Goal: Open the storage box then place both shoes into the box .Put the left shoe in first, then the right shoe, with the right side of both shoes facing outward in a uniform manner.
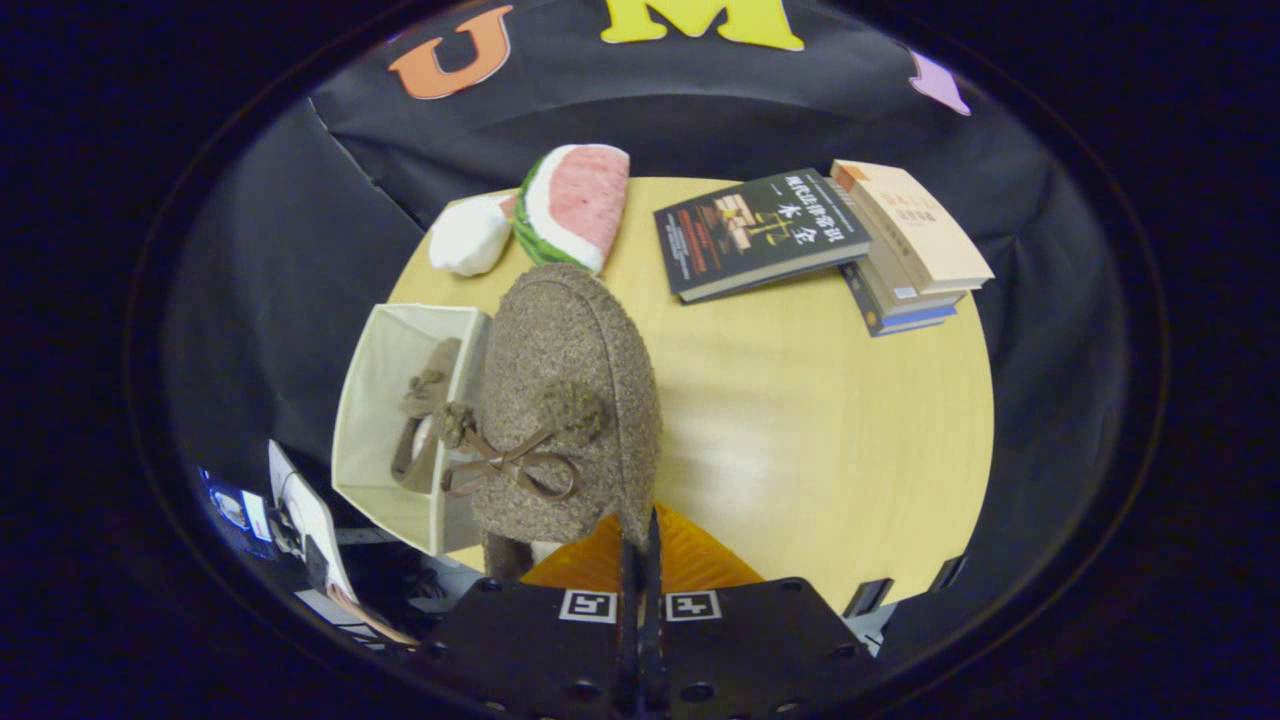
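A brown fuzzy shoe [565, 390] with a ribbon bow and pompoms stands just ahead of my fingers, its toe pointing away from me. My gripper [640, 528] is shut, and both fingers pinch the shoe's near rim. Directly left of this shoe is the open cream storage box [375, 400], at the table's left edge. Inside the box lies a second brown shoe [428, 395], partly hidden by the shoe I hold. I cannot tell whether the held shoe touches the table or the box wall.
The round yellow table [820, 430] carries a watermelon plush [575, 205] and a white plush [468, 235] beyond the box. A dark book [755, 230] and a stack of books [905, 250] lie at the far right. Papers [300, 520] sit below the table's left edge.
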A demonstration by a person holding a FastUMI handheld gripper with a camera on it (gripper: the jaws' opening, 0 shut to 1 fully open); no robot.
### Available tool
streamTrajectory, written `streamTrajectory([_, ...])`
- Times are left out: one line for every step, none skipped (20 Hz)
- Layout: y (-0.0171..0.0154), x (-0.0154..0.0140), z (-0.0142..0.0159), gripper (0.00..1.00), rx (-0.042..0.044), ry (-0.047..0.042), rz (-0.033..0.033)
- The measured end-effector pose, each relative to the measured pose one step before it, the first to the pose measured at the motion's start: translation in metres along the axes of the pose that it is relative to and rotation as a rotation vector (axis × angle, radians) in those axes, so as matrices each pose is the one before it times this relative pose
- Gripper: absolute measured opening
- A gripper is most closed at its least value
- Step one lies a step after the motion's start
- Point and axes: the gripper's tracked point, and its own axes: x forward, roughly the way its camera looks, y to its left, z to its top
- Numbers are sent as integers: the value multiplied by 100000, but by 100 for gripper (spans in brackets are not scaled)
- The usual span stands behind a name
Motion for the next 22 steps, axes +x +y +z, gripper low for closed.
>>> streamTrajectory([1996,-229,66,3,-806,370,1878])
streamTrajectory([1569,85,-94,3,-1653,513,1220])
streamTrajectory([1736,103,104,3,-1640,289,430])
streamTrajectory([1744,379,137,3,-1571,-1,268])
streamTrajectory([1535,539,73,3,-902,314,221])
streamTrajectory([1594,629,-147,3,192,850,129])
streamTrajectory([1529,703,-197,3,672,1490,295])
streamTrajectory([1498,784,-130,3,345,1542,446])
streamTrajectory([1322,885,30,3,983,589,671])
streamTrajectory([1113,895,-101,3,1586,736,-145])
streamTrajectory([879,902,57,3,583,585,-1419])
streamTrajectory([433,939,186,3,368,-163,-3122])
streamTrajectory([79,855,379,3,5,-1053,-4047])
streamTrajectory([146,1018,313,3,1579,-1038,-2884])
streamTrajectory([-9,957,137,3,1853,358,-3110])
streamTrajectory([-76,760,171,3,1920,377,-3805])
streamTrajectory([165,1005,79,3,735,612,-2229])
streamTrajectory([133,945,62,3,320,1045,-1977])
streamTrajectory([87,885,-81,3,1465,1191,-1802])
streamTrajectory([-157,873,-206,3,2257,1662,-2292])
streamTrajectory([-39,813,-96,3,2502,1700,-1901])
streamTrajectory([-91,856,-17,3,1678,1462,-1891])
